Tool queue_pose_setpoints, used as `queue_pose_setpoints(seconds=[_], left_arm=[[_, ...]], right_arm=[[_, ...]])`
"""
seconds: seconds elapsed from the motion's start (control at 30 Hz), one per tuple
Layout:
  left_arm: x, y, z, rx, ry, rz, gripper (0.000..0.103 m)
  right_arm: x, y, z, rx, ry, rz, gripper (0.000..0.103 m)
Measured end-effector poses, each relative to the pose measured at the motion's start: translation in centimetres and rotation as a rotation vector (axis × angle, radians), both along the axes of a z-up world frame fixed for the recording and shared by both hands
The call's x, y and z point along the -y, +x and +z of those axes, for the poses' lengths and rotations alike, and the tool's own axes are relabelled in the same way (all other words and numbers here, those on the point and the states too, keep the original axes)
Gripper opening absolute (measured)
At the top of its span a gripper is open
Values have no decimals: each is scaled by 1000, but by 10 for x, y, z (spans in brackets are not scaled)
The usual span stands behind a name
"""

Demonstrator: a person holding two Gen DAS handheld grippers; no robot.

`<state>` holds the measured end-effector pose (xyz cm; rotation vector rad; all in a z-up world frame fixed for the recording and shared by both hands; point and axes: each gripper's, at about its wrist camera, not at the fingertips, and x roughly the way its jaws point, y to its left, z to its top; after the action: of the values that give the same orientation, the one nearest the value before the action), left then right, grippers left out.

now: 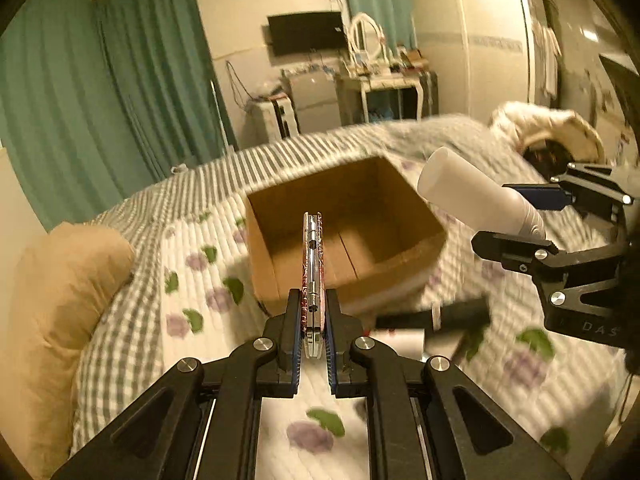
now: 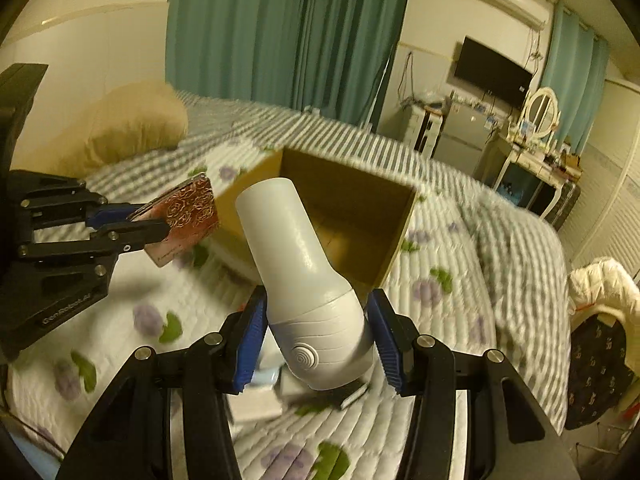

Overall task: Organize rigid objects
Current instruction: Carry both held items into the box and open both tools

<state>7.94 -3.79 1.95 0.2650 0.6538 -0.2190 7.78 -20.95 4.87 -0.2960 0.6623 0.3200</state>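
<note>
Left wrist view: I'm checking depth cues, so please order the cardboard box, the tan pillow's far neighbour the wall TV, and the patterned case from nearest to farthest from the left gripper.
1. Patterned case, clamped in the left gripper, centre.
2. Cardboard box, open on the bed just beyond.
3. Wall TV, across the room, top centre.

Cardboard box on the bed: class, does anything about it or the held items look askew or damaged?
Nothing looks damaged. The cardboard box sits open and empty on the quilt. The left gripper clamps a thin rose-patterned case; the right gripper holds a white bottle tilted.
</note>
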Motion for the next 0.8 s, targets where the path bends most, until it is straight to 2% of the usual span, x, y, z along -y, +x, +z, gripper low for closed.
queue_pose_setpoints(seconds=[0.17, 0.27, 0.37, 0.53, 0.6, 0.73, 0.8], left_arm=[[-8, 24, 48, 71, -90, 40, 10], [-6, 42, 67, 103, -109, 49, 10], [-2, 68, 75, 100, -123, 49, 10], [8, 112, 52, 48, -117, 59, 10], [11, 124, 33, 26, -111, 63, 10], [23, 137, -7, -11, -45, 51, 10], [24, 145, -24, -51, -61, 58, 10]], right_arm=[[-2, 29, 44, 84, 39, -17, 50], [-6, 52, 63, 97, 64, -26, 50], [-11, 82, 74, 86, 101, -41, 50], [-18, 140, 58, -33, 100, -86, 50], [-19, 161, 40, -100, 90, -106, 50], [-16, 192, -6, -228, 81, -156, 49], [-11, 203, -30, -286, 99, -182, 49]])
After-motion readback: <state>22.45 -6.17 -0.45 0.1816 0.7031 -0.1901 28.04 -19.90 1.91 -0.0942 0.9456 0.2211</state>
